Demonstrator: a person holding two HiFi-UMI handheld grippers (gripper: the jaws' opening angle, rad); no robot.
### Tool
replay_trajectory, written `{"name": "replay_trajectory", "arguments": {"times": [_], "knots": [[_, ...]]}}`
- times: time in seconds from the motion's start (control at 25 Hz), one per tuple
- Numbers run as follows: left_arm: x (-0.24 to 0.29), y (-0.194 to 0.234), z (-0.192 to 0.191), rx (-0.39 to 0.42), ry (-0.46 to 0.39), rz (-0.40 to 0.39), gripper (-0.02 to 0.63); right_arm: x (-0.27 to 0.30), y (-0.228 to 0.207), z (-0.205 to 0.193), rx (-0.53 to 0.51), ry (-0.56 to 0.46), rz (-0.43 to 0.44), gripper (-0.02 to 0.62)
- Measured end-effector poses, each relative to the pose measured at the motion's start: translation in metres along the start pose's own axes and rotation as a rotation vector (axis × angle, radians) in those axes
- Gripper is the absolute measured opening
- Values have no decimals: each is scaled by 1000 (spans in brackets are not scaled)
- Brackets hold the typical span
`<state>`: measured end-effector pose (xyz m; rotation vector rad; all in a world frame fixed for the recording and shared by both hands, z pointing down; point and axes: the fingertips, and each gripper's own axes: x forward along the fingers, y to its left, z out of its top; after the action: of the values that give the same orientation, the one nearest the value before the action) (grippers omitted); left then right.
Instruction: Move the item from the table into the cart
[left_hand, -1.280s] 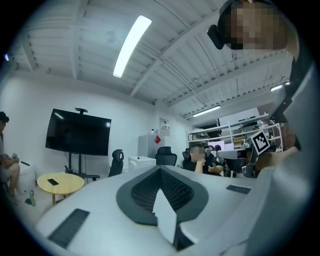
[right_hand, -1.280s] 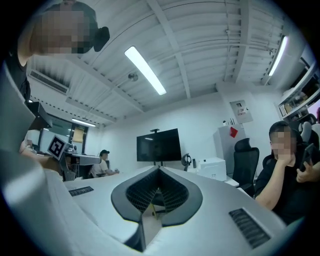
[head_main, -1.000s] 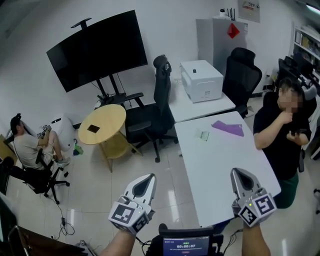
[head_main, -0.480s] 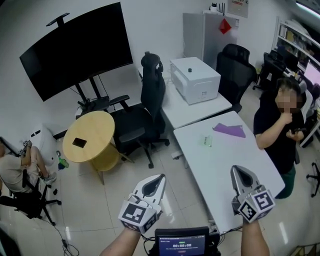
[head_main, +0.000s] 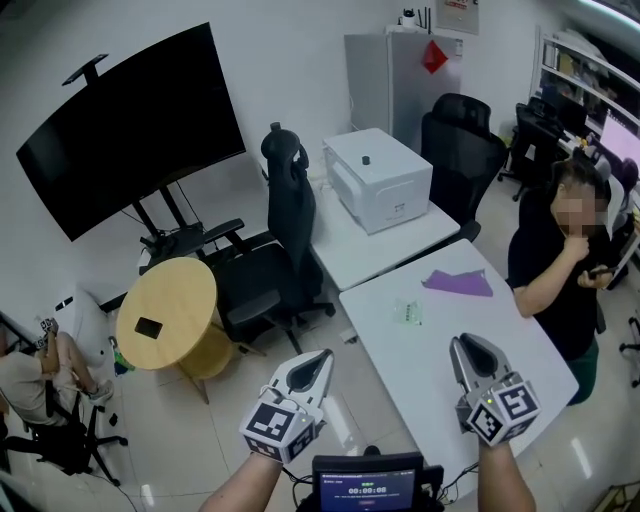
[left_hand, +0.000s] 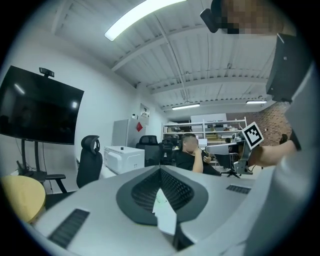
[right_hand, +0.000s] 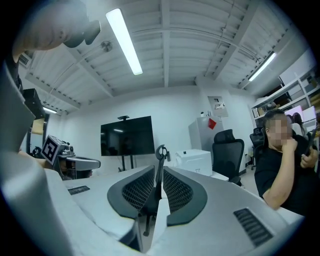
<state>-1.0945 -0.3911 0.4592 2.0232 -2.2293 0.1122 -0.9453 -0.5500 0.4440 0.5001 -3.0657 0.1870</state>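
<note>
A purple sheet (head_main: 458, 283) and a small pale green packet (head_main: 408, 312) lie on the near white table (head_main: 440, 360). No cart shows in any view. Both grippers are held low in the head view, short of the table's items. My left gripper (head_main: 318, 358) hangs over the floor left of the table, its jaws shut and empty (left_hand: 161, 170). My right gripper (head_main: 463, 345) is above the table's near end. Its jaws (right_hand: 159, 172) are opening: a thin gap shows, with nothing between them.
A person in black (head_main: 553, 270) stands at the table's right side. A white printer (head_main: 378, 178) sits on the farther table, with black office chairs (head_main: 275, 260) beside it. At left are a round wooden table (head_main: 165, 315), a large screen on a stand (head_main: 120, 130), and a seated person (head_main: 30, 375).
The head view has swung right and moved closer to the white table; the screen and round table slid left. Both grippers kept their place low in the view.
</note>
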Motion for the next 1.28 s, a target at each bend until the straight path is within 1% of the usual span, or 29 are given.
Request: {"name": "replay_trajectory", "arguments": {"times": [0.16, 0.2, 0.24, 0.36, 0.56, 0.6, 0.64, 0.76, 0.84, 0.96, 1.08, 1.16, 1.28], "knots": [[80, 15, 7, 3, 13, -19, 2, 49, -51, -3, -5, 27, 11, 39], [99, 20, 10, 0, 21, -27, 2, 62, -64, -5, 10, 39, 13, 101], [118, 25, 12, -1, 30, -38, 2, 75, -75, -7, 25, 50, 13, 149], [168, 41, 17, 16, 48, -80, 2, 112, -110, -13, 32, 79, -13, 150], [251, 82, 24, 9, 42, -149, 2, 175, -166, -16, 35, 95, -99, 151], [266, 92, 26, 6, 43, -163, 2, 189, -173, -14, 32, 102, -116, 182], [280, 104, 28, 7, 46, -174, 2, 203, -179, -12, 28, 112, -134, 199], [317, 142, 37, 23, 60, -217, 3, 241, -190, 1, 18, 115, -203, 199], [337, 163, 47, 40, 47, -265, 9, 264, -195, 11, -4, 105, -247, 199], [371, 185, 53, 63, 34, -320, 10, 298, -210, 16, -21, 119, -281, 199], [412, 186, 52, 53, 71, -358, 11, 320, -245, 18, -35, 154, -304, 199], [443, 179, 49, 52, 93, -365, 11, 331, -273, 15, -48, 181, -303, 199], [487, 163, 46, 50, 113, -366, 12, 341, -315, 6, -24, 215, -288, 209]]}}
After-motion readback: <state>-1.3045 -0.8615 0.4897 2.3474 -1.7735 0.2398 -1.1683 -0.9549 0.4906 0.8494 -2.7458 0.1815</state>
